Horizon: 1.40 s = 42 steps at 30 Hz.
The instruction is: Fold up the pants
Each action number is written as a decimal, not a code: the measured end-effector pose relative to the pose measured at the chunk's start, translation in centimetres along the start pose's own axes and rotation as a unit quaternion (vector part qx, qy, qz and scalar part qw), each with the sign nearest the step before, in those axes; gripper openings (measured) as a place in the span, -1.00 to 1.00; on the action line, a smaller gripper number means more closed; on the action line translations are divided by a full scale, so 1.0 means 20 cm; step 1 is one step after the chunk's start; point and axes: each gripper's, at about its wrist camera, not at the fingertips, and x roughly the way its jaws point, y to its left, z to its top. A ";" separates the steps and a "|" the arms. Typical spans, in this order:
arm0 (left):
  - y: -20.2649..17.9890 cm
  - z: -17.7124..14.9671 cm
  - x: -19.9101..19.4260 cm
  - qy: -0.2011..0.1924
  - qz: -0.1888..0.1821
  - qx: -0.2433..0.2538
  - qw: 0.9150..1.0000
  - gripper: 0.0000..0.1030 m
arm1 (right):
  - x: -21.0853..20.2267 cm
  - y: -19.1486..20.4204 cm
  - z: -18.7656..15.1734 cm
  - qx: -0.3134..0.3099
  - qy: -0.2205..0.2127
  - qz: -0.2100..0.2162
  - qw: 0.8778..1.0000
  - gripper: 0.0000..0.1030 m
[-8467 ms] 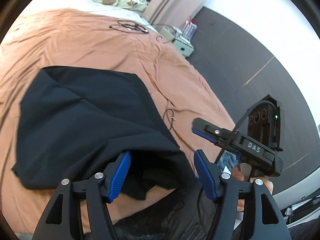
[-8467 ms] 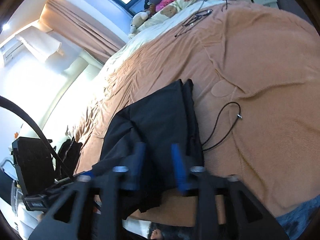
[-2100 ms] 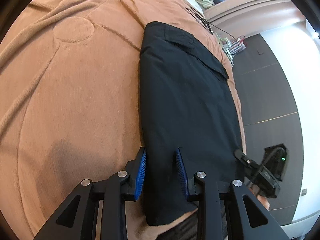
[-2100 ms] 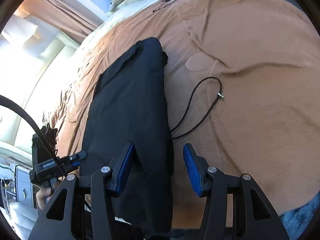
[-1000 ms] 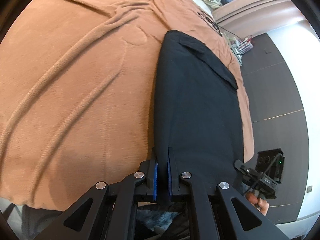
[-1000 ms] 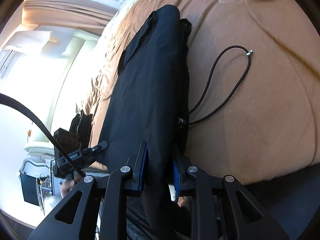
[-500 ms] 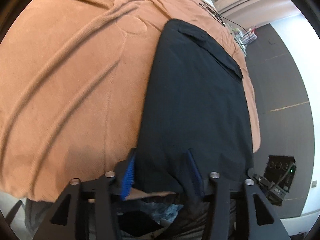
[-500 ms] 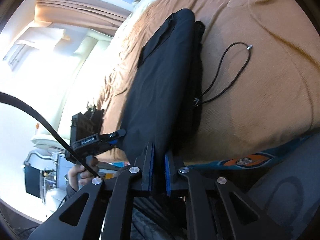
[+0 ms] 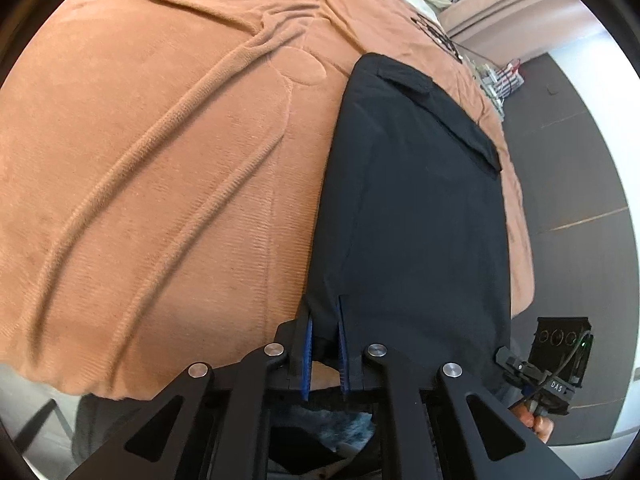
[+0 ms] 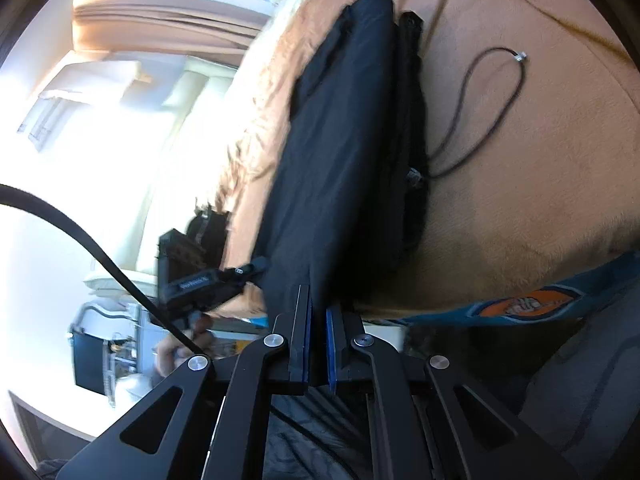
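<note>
I see black pants lengthwise on the brown bed, my left hand-held gripper just closing onto their near hem, right hand-held gripper clamping the same hem, black cord beside.

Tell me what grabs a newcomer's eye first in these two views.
The long black fabric pants stretched lengthwise on the rust-brown fleece blanket. At their near end, the left gripper, whose jaws have just been closing, and the right gripper each pinch a corner. A thin black looped cord lies beside the pants.
</note>
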 end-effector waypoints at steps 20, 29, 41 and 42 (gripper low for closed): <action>-0.01 0.19 -0.06 -0.024 -0.003 0.017 1.000 -0.01 | -0.08 0.03 0.20 -0.028 -0.060 -0.034 0.997 0.10; -0.05 0.33 0.00 -0.031 -0.015 0.014 0.999 -0.01 | 0.03 -0.09 0.45 0.008 -0.047 -0.018 0.999 0.10; -0.06 0.51 0.14 -0.017 -0.017 0.013 1.000 -0.01 | 0.22 -0.14 0.54 0.044 0.015 -0.040 0.998 0.10; -0.06 0.52 0.15 -0.016 -0.019 0.011 1.000 -0.01 | 0.24 -0.14 0.55 0.045 0.020 -0.039 0.998 0.10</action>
